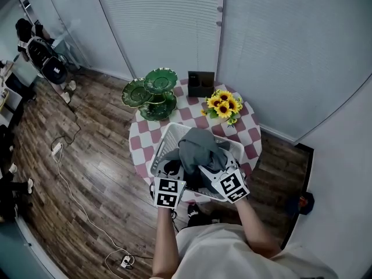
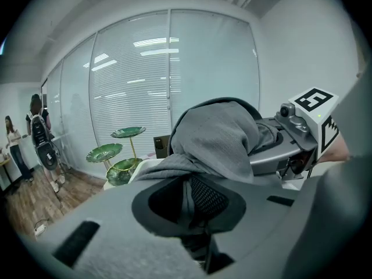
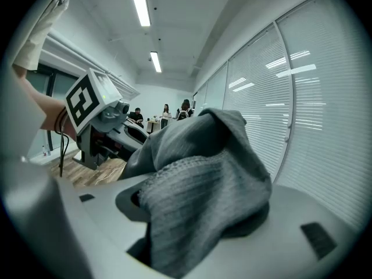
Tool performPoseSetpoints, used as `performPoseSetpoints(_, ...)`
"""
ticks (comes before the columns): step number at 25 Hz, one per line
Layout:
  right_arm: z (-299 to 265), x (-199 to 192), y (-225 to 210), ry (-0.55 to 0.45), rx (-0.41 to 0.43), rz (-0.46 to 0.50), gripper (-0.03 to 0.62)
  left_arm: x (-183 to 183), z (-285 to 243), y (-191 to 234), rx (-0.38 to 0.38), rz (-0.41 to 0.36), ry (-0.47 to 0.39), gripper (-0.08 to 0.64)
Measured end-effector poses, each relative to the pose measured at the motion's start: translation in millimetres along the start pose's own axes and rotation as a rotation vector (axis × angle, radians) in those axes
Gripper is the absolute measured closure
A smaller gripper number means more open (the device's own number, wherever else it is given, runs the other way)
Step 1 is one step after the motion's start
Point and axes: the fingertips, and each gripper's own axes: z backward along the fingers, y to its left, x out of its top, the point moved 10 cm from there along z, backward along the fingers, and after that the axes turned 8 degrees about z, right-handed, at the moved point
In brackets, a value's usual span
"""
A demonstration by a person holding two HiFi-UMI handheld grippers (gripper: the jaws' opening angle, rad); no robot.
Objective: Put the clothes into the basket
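The left tool (image 1: 175, 176) and the right tool (image 1: 217, 172) were each clamped on the grey knitted garment (image 1: 197, 147). They held it bunched over the white slatted plastic basket (image 1: 169, 137), which stood at the near side of the round red-and-white checked counter (image 1: 251, 135).

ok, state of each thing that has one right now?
left gripper: jaws shut on grey garment
right gripper: jaws shut on grey garment
grey garment: bunched, held over basket by both grippers
basket: upright on table, dark clothes inside
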Motion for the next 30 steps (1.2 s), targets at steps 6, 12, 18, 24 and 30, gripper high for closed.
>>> performPoseSetpoints(6, -1.1, 3.3, 1.5, 0.038, -0.017, 0.017, 0.313, -14.5, 5.3, 3.0, 0.029, 0.014, 0.068, 0.469)
performPoseSetpoints(12, -0.6, 4.0, 3.3, 0.016, -0.031, 0.008, 0.314, -21.9, 18.3, 0.8, 0.047, 0.028, 0.085, 0.428)
performPoseSetpoints(18, 1.7, -2.4, 5.8, 0.012, -0.038, -0.024, 0.314, -33.5, 33.3, -5.8, 0.053, 0.038, 0.097, 0.476)
performPoseSetpoints(24, 1.4, -5.9, 5.0, 0.014, -0.05, -0.036, 0.318, -47.9, 48.7, -6.9, 0.066, 0.053, 0.122, 0.476)
performPoseSetpoints(30, -6.1, -6.2, 13.0, 0.012, -0.021, -0.016, 0.319, -42.6, 71.1, -7.3, 0.107, 0.013, -0.021, 0.544)
